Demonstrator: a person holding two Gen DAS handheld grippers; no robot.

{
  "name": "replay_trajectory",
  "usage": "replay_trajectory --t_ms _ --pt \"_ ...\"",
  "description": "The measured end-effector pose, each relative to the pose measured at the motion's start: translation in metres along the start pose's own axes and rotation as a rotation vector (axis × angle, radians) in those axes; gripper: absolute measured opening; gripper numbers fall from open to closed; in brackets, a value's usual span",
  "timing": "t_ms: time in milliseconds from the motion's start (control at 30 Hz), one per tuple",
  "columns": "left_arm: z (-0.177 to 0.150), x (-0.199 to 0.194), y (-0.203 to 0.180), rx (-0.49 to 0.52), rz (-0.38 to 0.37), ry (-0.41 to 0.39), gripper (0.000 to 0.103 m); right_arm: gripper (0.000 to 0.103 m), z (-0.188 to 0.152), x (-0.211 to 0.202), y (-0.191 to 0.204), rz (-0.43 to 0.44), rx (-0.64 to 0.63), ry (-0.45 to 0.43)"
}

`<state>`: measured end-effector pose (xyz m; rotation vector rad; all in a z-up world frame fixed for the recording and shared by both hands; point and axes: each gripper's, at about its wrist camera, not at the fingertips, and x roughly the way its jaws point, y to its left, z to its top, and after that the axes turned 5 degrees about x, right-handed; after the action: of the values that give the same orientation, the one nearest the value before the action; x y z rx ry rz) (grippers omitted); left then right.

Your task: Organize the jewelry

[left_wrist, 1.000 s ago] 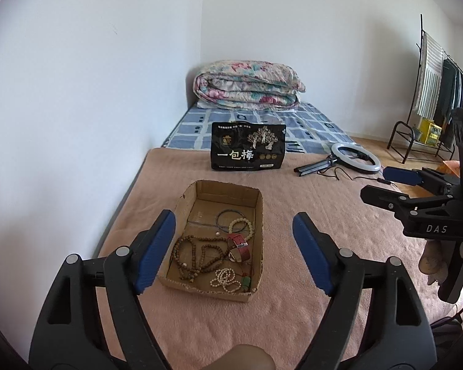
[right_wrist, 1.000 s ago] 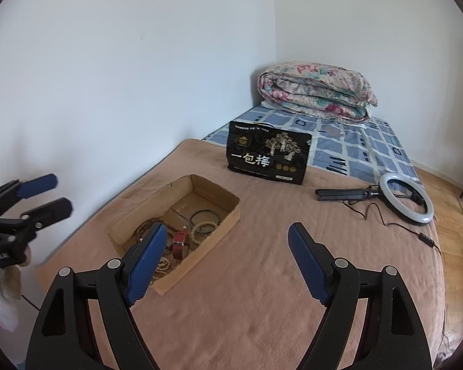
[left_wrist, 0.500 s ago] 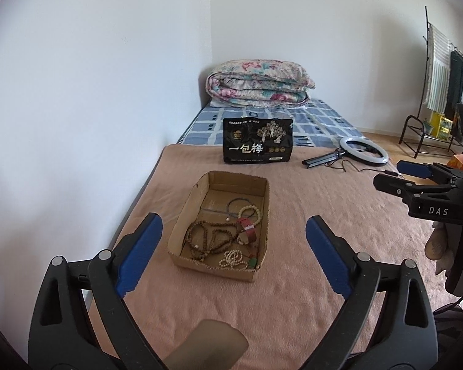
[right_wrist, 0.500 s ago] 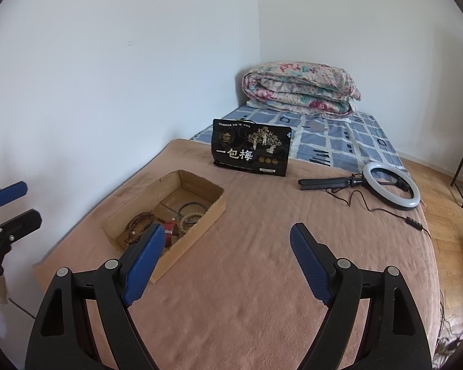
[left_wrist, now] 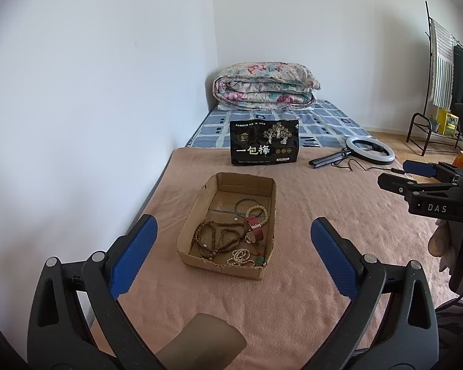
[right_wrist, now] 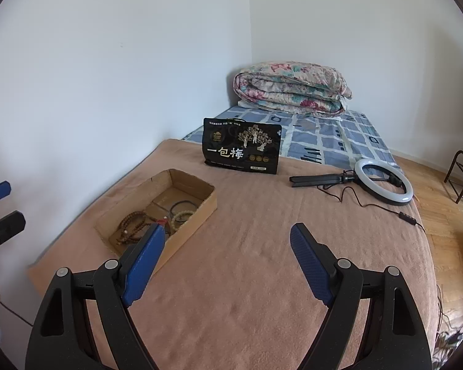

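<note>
**Jewelry waiting in cardboard tray, both tongs empty**

Seen over a bed spread with a tan blanket point(left_wrist: 293, 277): an open cardboard box point(left_wrist: 228, 265) resting on the cloth near the wall side, holding a tangle of brown bead strands point(left_wrist: 217, 239), a white bead bracelet point(left_wrist: 239, 257), a pale bead ring point(left_wrist: 259, 211), a thin dark bangle point(left_wrist: 245, 205) and a red band point(left_wrist: 253, 225). Hovering short of the box, the left gripper point(left_wrist: 233, 231), jaws opening and already spread very wide, nothing between the blue pads. Off to the right of the box, above bare blanket, the right gripper point(right_wrist: 227, 242), jaws standing wide apart and likewise empty. Upright beyond the box, a black pouch point(left_wrist: 264, 146) with gold print; to its right, lying flat, a ring light point(left_wrist: 370, 151) with its folded stand and cord. At the far end against the corner, a folded floral quilt point(left_wrist: 264, 88) on a blue checked sheet.
</note>
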<state>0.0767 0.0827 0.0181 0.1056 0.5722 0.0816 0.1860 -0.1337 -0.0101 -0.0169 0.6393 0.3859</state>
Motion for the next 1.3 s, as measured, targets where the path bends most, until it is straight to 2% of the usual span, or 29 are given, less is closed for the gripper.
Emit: replay_trajectory --t_ms 267,1300 --pt "0.0007 0.0021 0.0041 -0.005 0.018 0.004 0.102 0.083 0.0 0.0002 0.0005 0.0 0.001 0.0" --pt "0.0035 -0.0011 0.006 -0.004 0.011 0.002 0.102 0.083 -0.0014 -0.0021 -0.0019 -0.001 -0.015 0.01"
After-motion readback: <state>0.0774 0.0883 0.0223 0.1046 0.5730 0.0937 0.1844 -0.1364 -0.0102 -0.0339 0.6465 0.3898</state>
